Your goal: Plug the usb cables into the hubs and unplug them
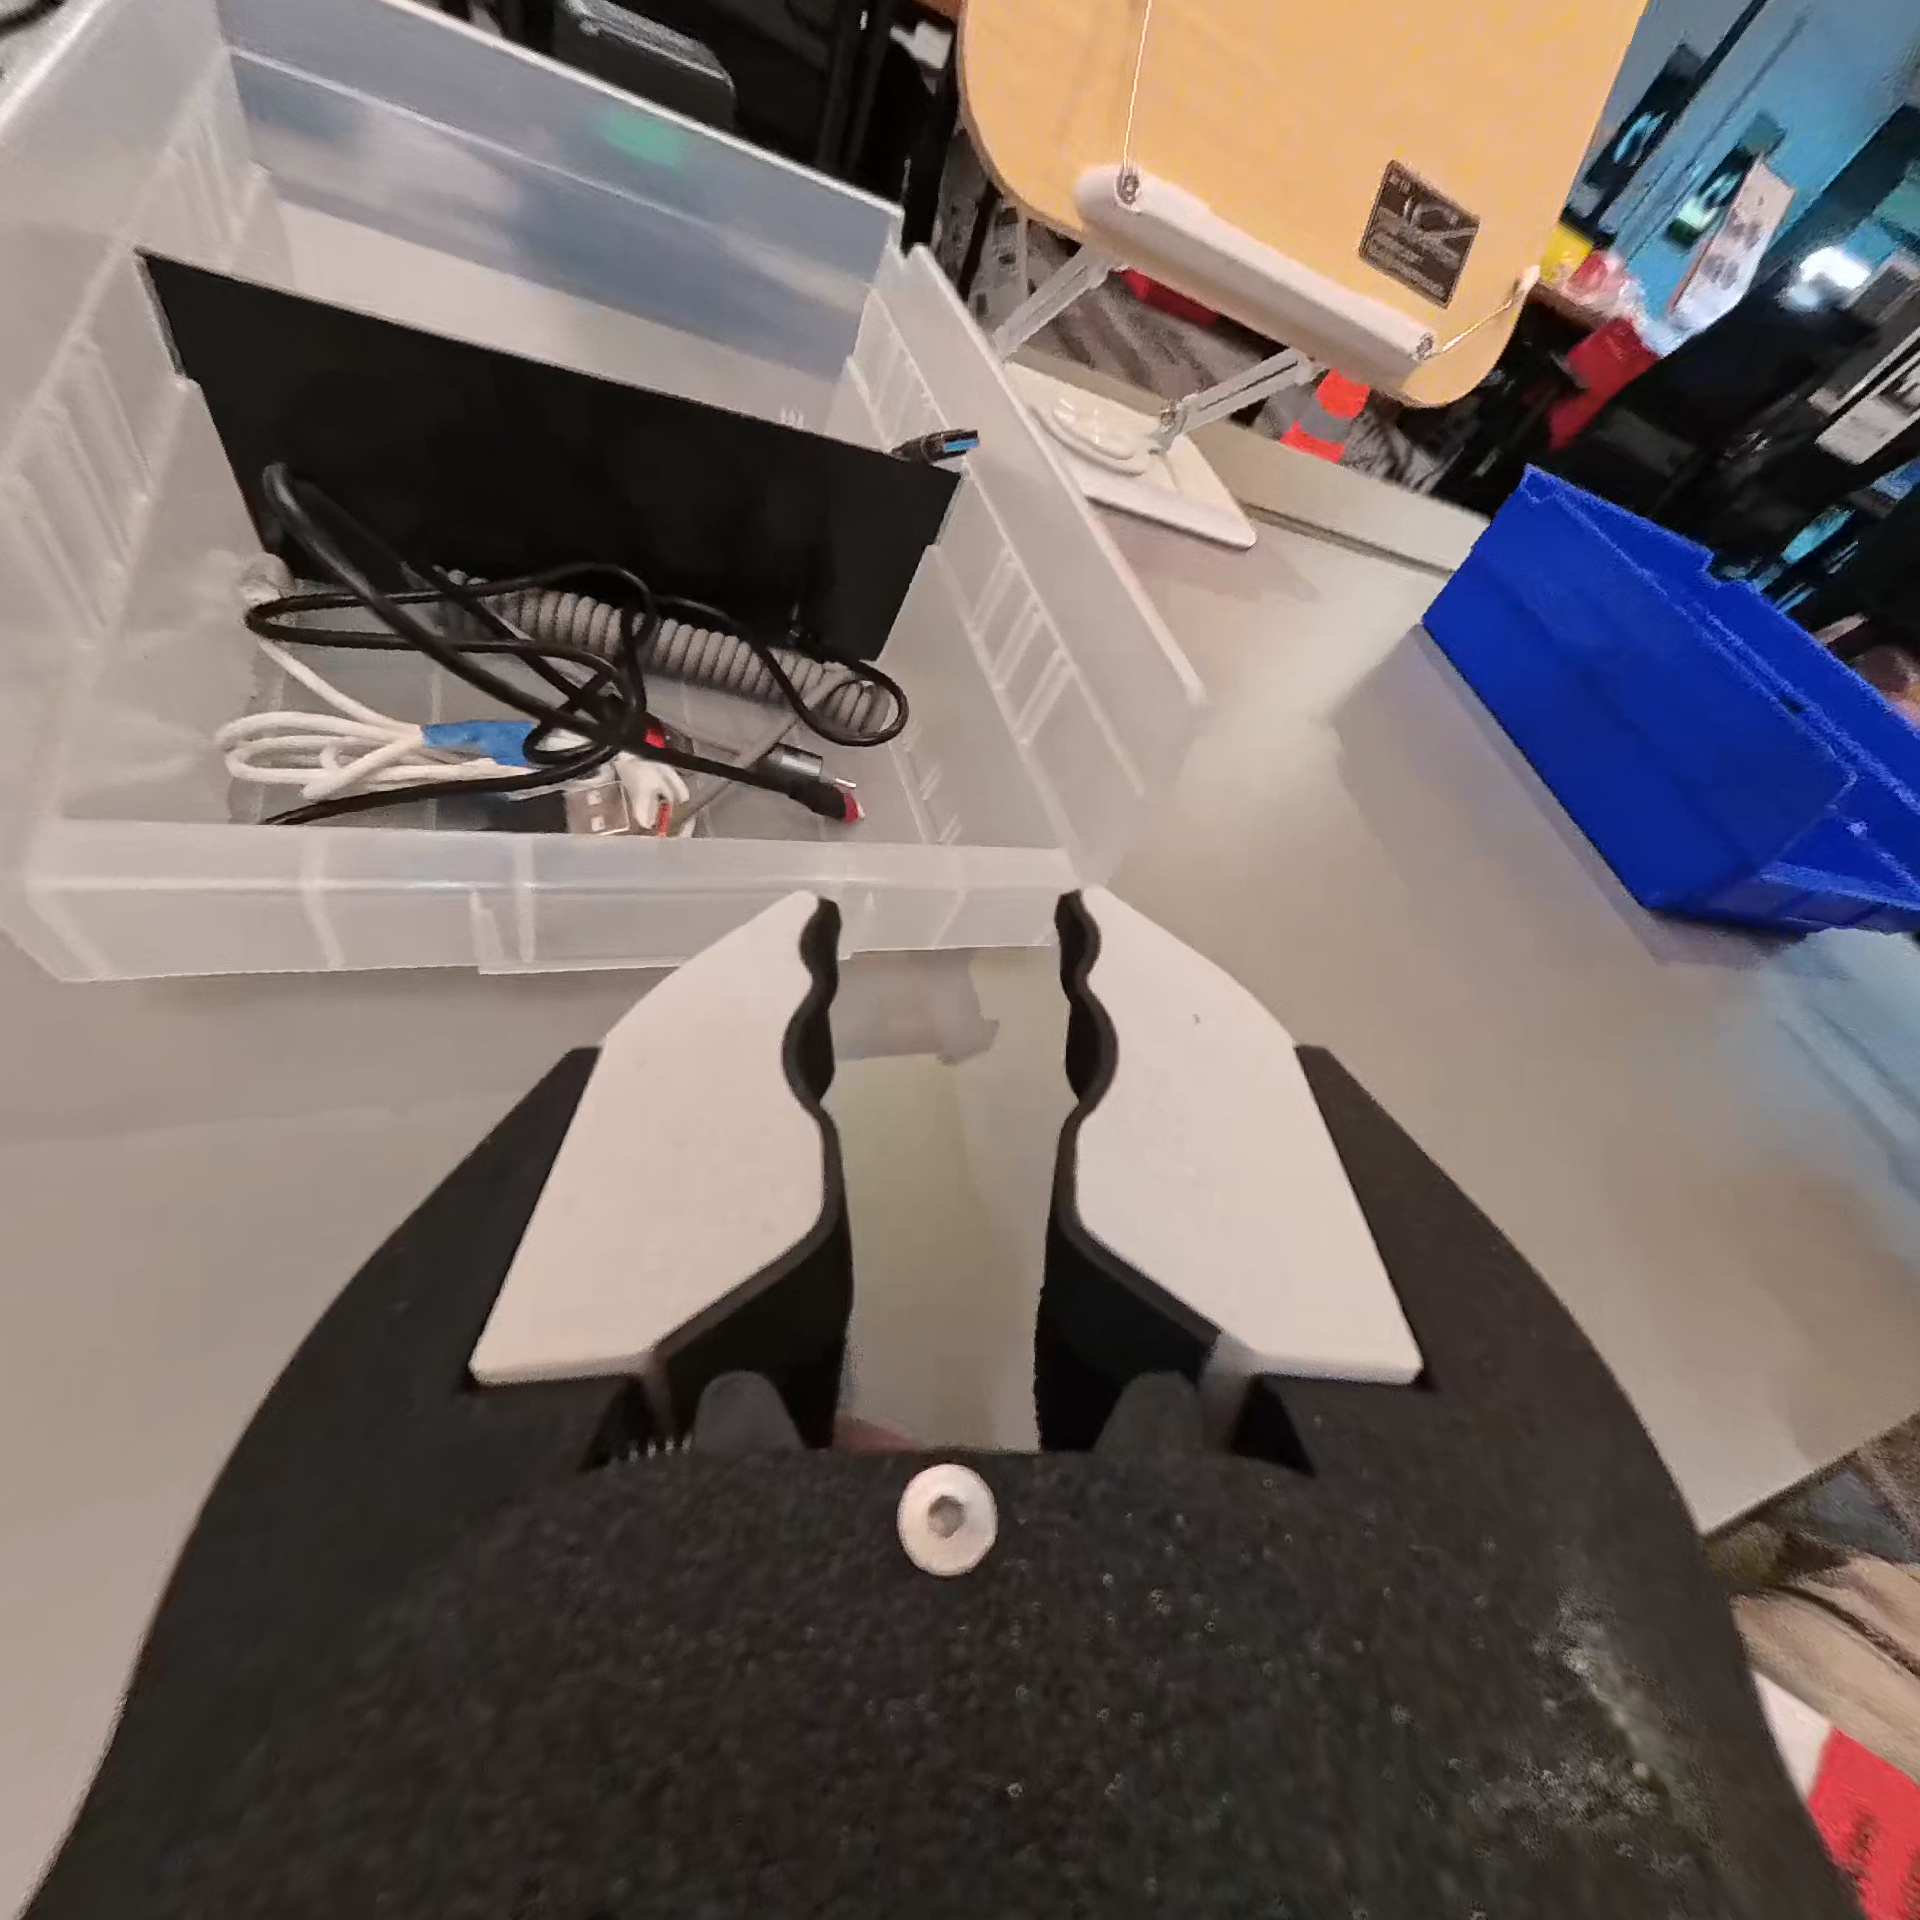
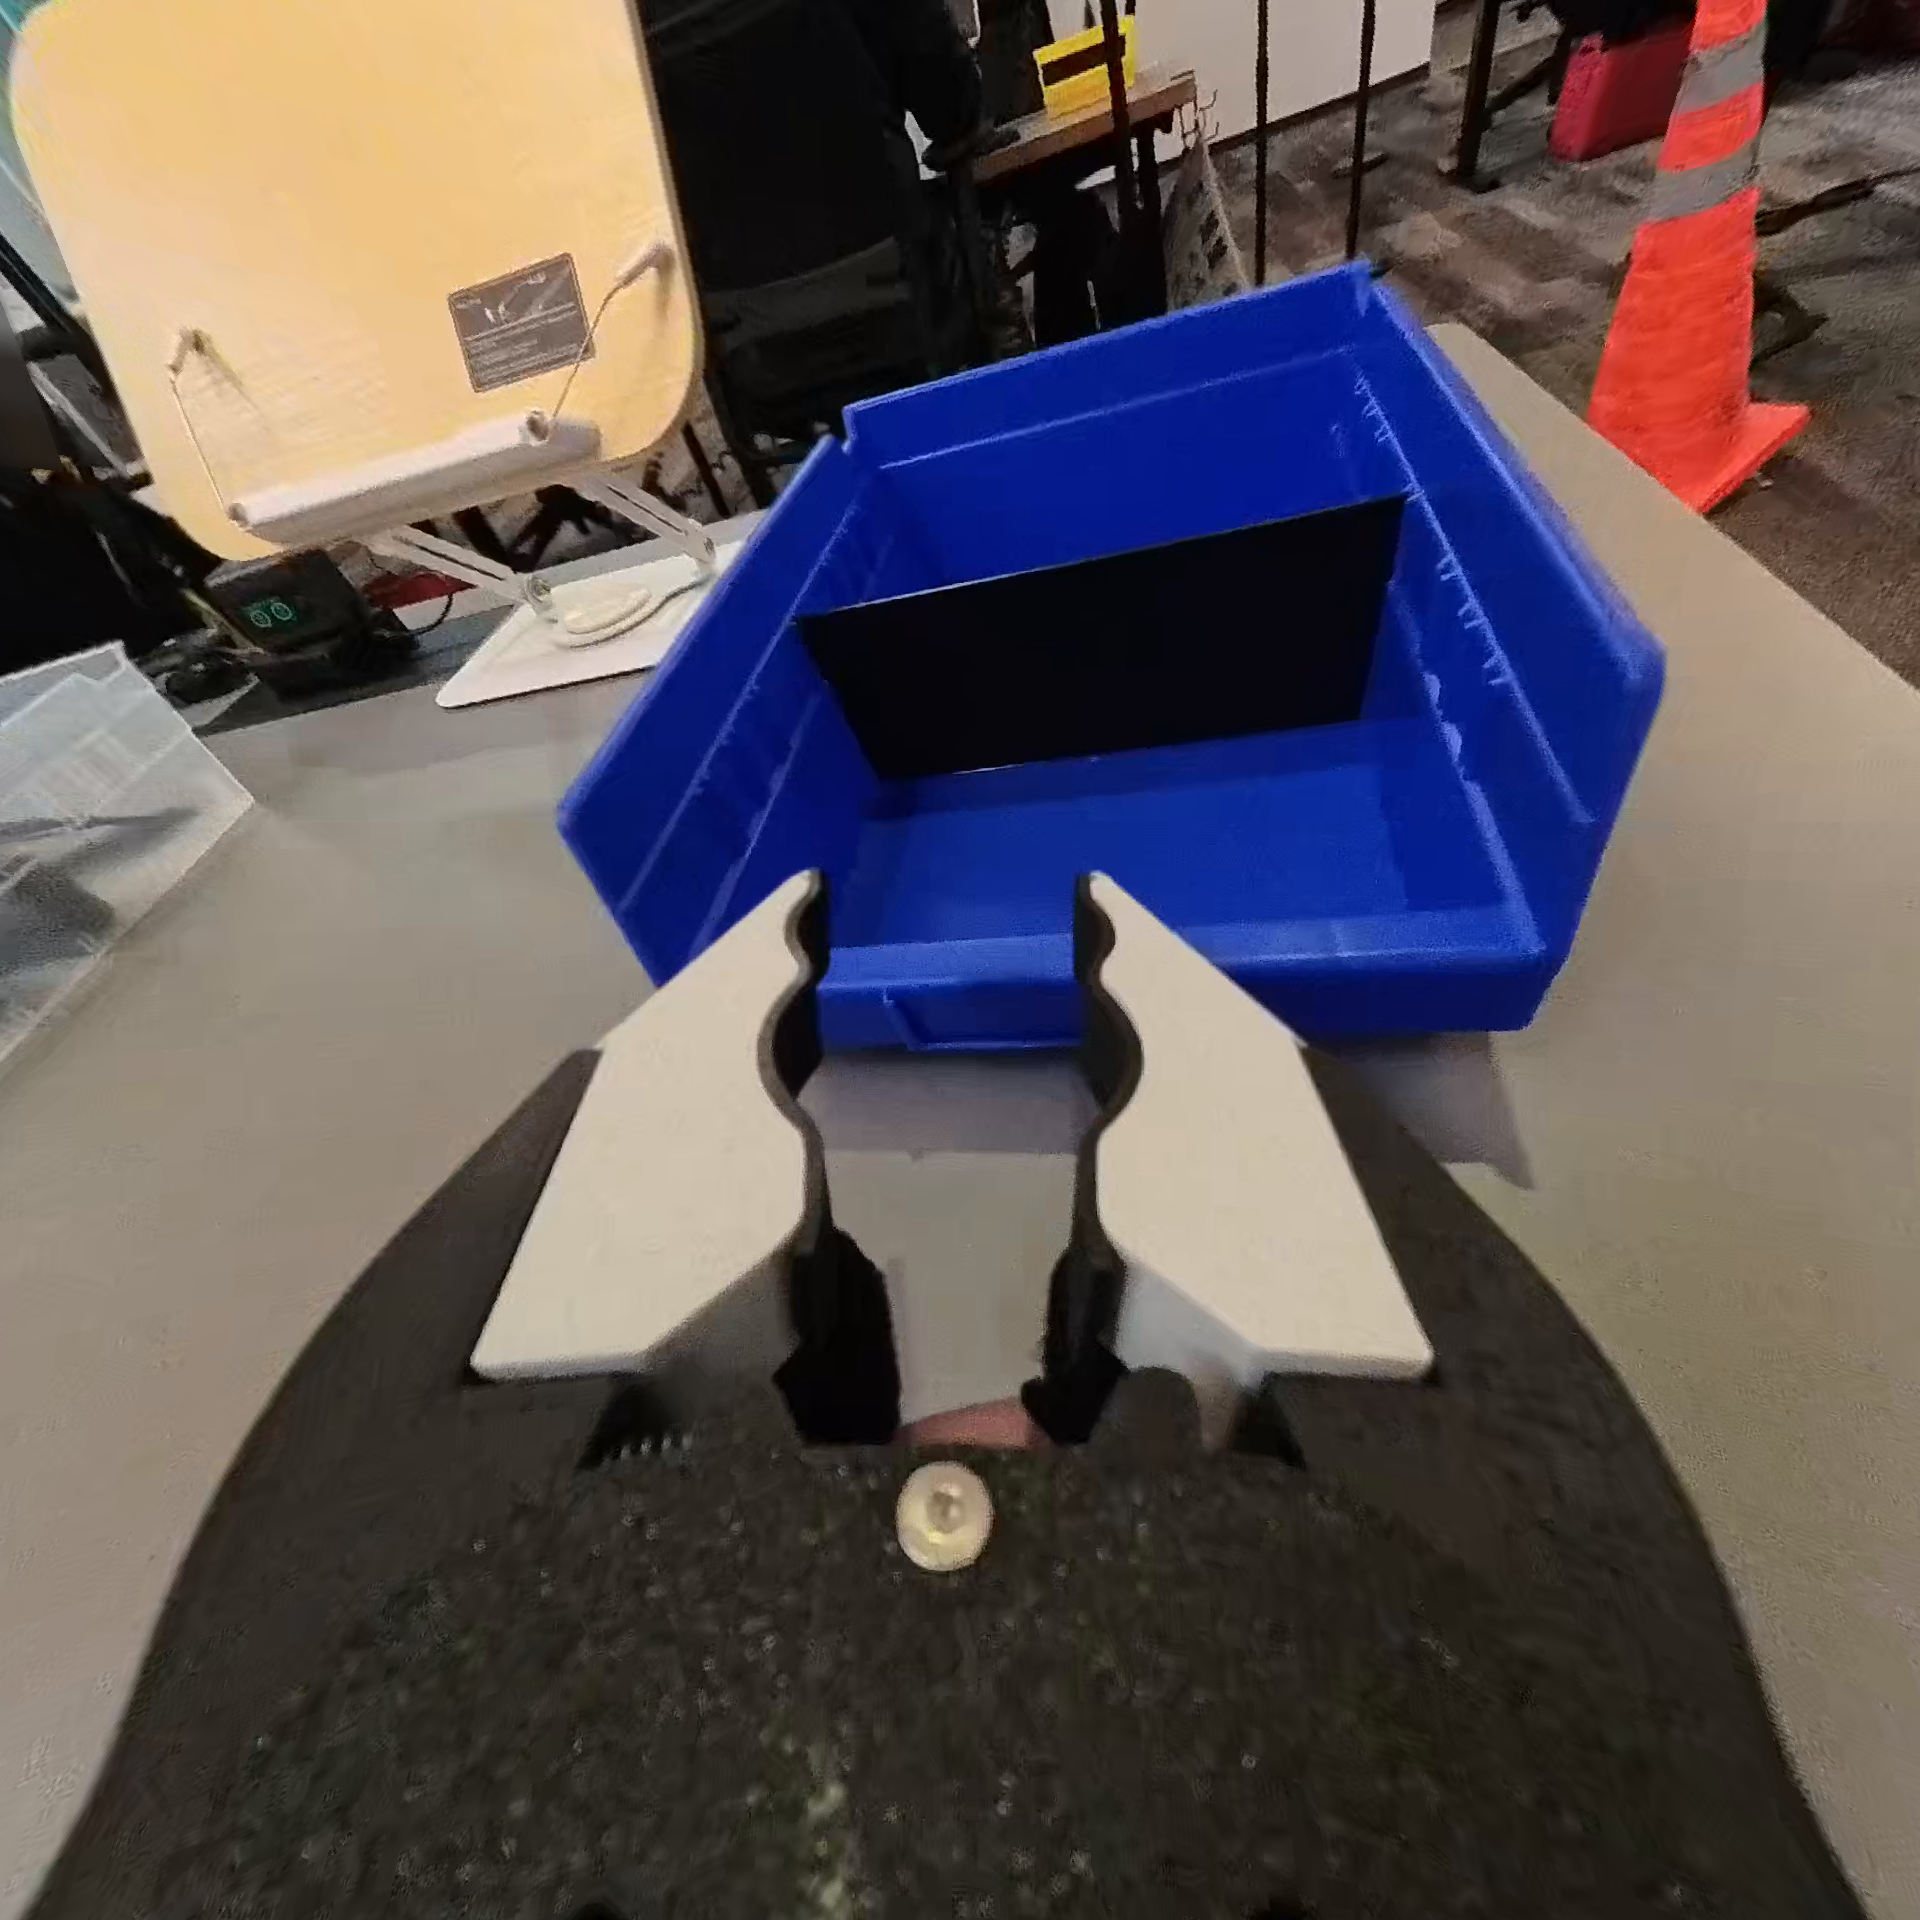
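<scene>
Nothing is being plugged in yet; judging by the layout, this is the opening step, with both tongs hanging over the grey desk (image 1: 1351, 935) and facing their bins. The left tongs (image 1: 945, 914) are spread apart and gripping nothing, pointing at the near wall of a clear plastic bin (image 1: 520, 904). The USB cables (image 1: 540, 717) are lying tangled on that bin's floor, in front of a black divider (image 1: 540, 488): thin glossy black leads, a white bundled cord with a blue tag, a grey coiled cord and several metal plugs. One more black plug with a blue tip (image 1: 935, 447) is poking over the divider's far corner.

The right tongs (image 2: 948, 894) are likewise released and empty, aiming at a blue ribbed plastic bin (image 2: 1195, 862) whose front section is showing no contents. No hub is visible in either view.

The next move probably calls for lowering the left tongs over the bin wall and pinching a single plug clear of the tangle.
</scene>
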Motion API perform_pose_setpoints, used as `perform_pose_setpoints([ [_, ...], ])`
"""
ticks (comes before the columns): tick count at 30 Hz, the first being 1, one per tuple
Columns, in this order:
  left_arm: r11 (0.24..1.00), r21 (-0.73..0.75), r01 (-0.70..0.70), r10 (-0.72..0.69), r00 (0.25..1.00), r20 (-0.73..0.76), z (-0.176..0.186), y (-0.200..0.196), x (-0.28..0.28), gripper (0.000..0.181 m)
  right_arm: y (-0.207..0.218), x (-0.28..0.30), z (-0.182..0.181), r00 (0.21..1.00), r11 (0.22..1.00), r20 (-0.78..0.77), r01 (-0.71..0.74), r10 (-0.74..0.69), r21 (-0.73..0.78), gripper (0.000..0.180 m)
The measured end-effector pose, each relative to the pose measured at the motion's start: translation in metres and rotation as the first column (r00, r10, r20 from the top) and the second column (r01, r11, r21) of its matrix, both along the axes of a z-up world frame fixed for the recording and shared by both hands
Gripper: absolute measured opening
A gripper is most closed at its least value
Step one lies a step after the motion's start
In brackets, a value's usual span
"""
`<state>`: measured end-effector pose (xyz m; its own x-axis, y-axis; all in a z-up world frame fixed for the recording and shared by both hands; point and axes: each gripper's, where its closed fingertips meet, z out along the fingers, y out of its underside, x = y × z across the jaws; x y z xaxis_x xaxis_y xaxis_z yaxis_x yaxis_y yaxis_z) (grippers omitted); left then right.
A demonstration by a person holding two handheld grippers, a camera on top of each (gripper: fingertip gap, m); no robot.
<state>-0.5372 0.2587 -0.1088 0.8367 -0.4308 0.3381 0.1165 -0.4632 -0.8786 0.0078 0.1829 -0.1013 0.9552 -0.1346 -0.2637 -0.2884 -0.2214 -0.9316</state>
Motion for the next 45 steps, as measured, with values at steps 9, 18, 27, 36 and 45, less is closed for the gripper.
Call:
perform_pose_setpoints([
  [9, 0.995, 0.079, 0.060, -0.044, 0.980, -0.193, -0.001, -0.010, 0.024, 0.041, 0.000, -0.006, 0.006, 1.000, 1.000, 0.028, -0.008, 0.008, 0.020, 0.045],
  [18, 0.999, 0.026, 0.044, -0.041, 0.992, -0.122, -0.005, -0.017, 0.014, 0.039, 0.010, -0.034, 0.017, 0.966, 0.998, 0.254, -0.054, 0.045, 0.030, 0.045],
  [27, 0.998, 0.026, 0.054, -0.051, 0.992, -0.118, -0.007, -0.022, 0.012, 0.039, 0.015, -0.036, 0.013, 0.983, 0.997, 0.169, -0.079, 0.073, 0.028, 0.045],
  [36, 0.985, 0.075, 0.153, -0.148, 0.986, -0.075, 0.006, -0.014, 0.023, 0.045, 0.022, -0.031, 0.001, 0.995, 0.996, 0.021, -0.093, 0.093, 0.013, 0.045],
  [45, 0.537, -0.111, 0.836, -0.788, 0.450, -0.420, 0.069, 0.032, 0.060, 0.046, 0.024, -0.033, -0.001, 0.990, 0.992, -0.057, -0.126, 0.127, 0.020, 0.045],
])
